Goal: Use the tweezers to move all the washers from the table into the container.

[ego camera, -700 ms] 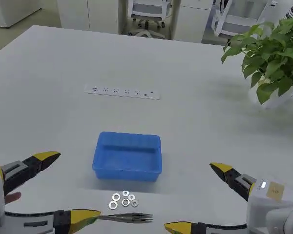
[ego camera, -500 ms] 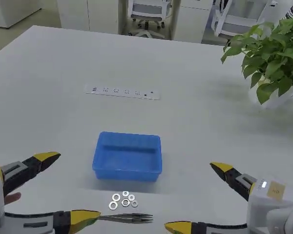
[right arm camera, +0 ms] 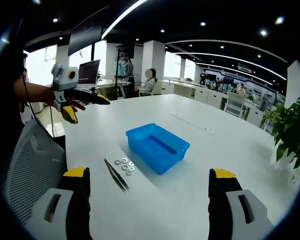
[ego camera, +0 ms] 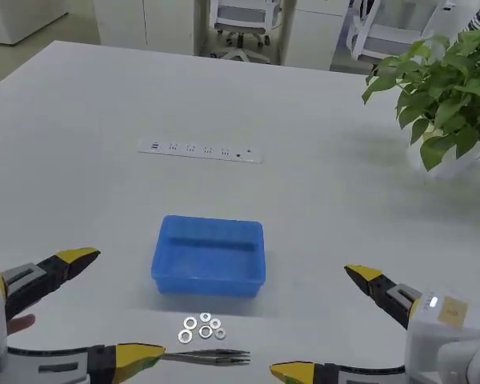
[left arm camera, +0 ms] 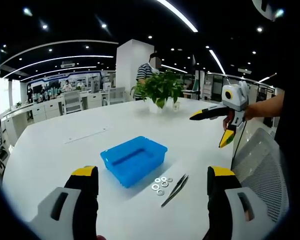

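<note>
A blue container (ego camera: pixel 209 256) sits on the white table, also seen in the left gripper view (left arm camera: pixel 134 159) and the right gripper view (right arm camera: pixel 157 146). Several silver washers (ego camera: pixel 202 327) lie just in front of it (left arm camera: pixel 161 183) (right arm camera: pixel 125 166). The tweezers (ego camera: pixel 212 357) lie flat beside the washers (left arm camera: pixel 174 189) (right arm camera: pixel 116 175). My left gripper (ego camera: pixel 112 308) hangs open at the lower left, nothing between its jaws (left arm camera: pixel 152 175). My right gripper (ego camera: pixel 324 324) is open at the lower right and empty (right arm camera: pixel 149 176).
A white power strip (ego camera: pixel 200 150) lies on the table beyond the container. A potted plant (ego camera: pixel 444 96) stands at the right edge. Office chairs (ego camera: pixel 244 20) stand behind the table's far side. A mesh chair (right arm camera: pixel 27 165) is near the table's front edge.
</note>
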The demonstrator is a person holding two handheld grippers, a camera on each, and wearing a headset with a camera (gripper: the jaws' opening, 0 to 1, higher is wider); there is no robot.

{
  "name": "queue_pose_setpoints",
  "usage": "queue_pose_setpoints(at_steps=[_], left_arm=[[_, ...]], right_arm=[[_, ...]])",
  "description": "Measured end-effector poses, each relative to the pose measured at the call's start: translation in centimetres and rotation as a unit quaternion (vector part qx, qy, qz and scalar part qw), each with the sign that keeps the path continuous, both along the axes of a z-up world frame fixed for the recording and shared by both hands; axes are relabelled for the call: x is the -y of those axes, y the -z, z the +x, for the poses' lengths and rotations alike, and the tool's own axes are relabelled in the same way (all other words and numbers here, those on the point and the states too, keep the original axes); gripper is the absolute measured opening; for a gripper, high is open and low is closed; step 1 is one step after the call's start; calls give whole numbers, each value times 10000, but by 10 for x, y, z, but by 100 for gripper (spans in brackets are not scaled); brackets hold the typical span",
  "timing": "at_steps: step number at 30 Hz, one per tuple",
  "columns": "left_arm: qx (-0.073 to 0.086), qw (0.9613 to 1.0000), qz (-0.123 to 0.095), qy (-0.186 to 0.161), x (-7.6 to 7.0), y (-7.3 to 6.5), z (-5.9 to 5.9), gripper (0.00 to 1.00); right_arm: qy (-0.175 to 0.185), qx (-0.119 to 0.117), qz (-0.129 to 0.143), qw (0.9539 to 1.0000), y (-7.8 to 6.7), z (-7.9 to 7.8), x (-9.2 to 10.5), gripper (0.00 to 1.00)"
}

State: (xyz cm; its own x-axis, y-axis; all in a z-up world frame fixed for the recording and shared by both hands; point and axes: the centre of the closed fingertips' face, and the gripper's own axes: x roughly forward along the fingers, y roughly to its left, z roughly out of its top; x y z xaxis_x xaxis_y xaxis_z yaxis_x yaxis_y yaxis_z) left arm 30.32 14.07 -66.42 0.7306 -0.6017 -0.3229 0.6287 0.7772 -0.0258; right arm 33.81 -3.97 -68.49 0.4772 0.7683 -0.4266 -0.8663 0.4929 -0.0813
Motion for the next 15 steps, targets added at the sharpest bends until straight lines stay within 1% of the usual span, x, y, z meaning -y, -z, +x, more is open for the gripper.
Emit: queue_pose_setpoints(at_steps=[9,15], left_arm=[[-39,10000,43,25,0,4,-2,96],[-23,10000,34,43,1,3,-3,97]], right_arm=[[-19,-21,6,10000,1,-2,0,100],[-27,-14,13,10000,0,-2,0,100]])
